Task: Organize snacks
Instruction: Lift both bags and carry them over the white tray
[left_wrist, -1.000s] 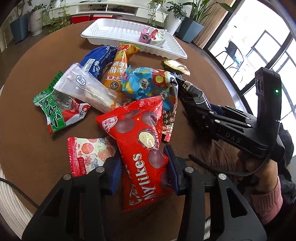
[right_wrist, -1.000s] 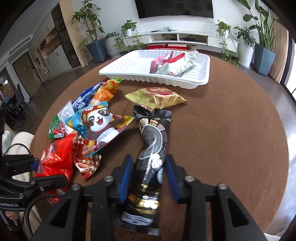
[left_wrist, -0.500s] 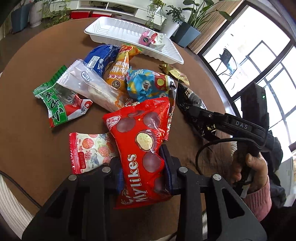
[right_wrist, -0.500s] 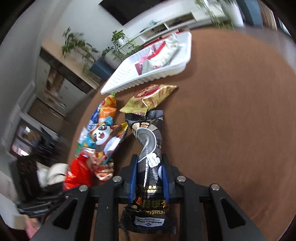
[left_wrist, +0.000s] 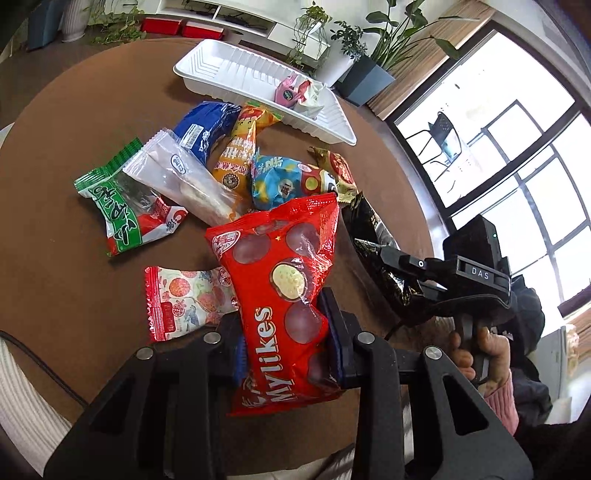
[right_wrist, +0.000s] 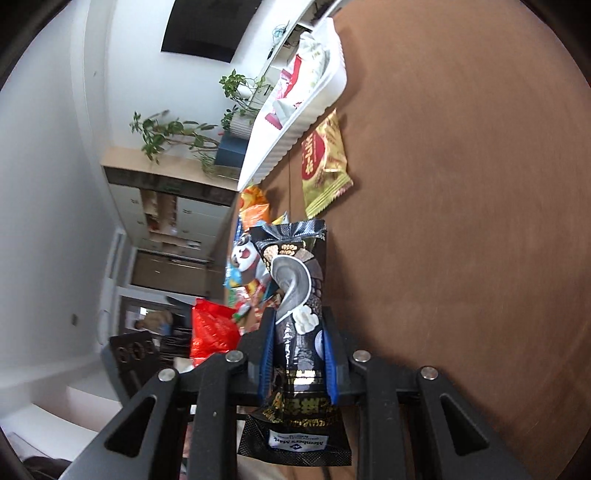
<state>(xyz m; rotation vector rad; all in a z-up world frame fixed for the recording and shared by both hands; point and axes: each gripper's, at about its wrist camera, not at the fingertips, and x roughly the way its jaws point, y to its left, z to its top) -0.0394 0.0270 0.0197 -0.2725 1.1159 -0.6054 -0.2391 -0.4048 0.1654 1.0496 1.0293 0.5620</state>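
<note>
My left gripper (left_wrist: 286, 332) is shut on a red Mylikes bag (left_wrist: 280, 280) and holds it raised above the brown round table (left_wrist: 55, 240). My right gripper (right_wrist: 298, 350) is shut on a long black snack packet (right_wrist: 295, 295), lifted and rolled sideways; it also shows at the right of the left wrist view (left_wrist: 373, 251). A white tray (left_wrist: 240, 70) with a few pink and white packets stands at the far side, also in the right wrist view (right_wrist: 314, 107).
Loose snacks lie in a pile on the table: a green packet (left_wrist: 114, 199), a clear packet (left_wrist: 181, 177), a blue packet (left_wrist: 203, 125), an orange packet (left_wrist: 240, 147), a panda bag (left_wrist: 288, 181), a gold packet (right_wrist: 325, 162) and a red-white packet (left_wrist: 181, 299).
Both grippers closed on their packets and lifted them off the table. The right gripper has rolled sharply sideways with the black packet.
</note>
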